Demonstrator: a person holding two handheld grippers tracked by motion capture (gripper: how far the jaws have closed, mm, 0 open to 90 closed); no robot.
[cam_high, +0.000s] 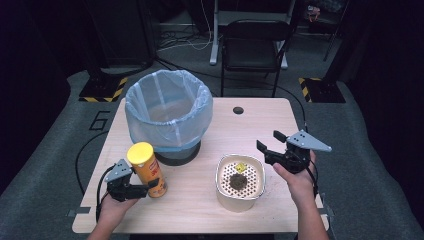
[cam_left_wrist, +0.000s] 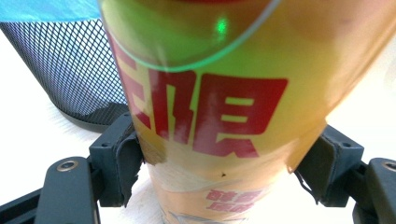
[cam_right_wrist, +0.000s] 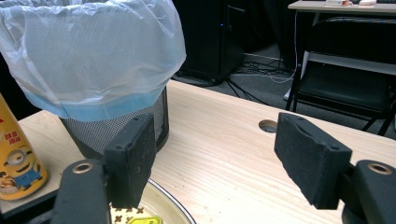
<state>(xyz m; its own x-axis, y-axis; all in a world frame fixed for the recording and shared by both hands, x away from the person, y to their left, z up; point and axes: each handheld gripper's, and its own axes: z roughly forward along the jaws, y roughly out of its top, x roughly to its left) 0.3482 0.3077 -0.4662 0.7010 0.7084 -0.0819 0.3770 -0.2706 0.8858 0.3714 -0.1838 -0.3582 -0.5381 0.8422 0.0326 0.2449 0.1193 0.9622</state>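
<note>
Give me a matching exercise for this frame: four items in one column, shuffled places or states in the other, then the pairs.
Items:
1. yellow can
2. waste bin
3. perforated bowl
4. right tool

Places or states:
A. lined with a pale blue bag, at the back left of the table
B. open, nothing between its pads, beside the bowl
C. upright, clamped by the left tool
D. holds a dark clump and a small yellow piece

Pairs: 1-C, 2-A, 3-D, 4-B
</note>
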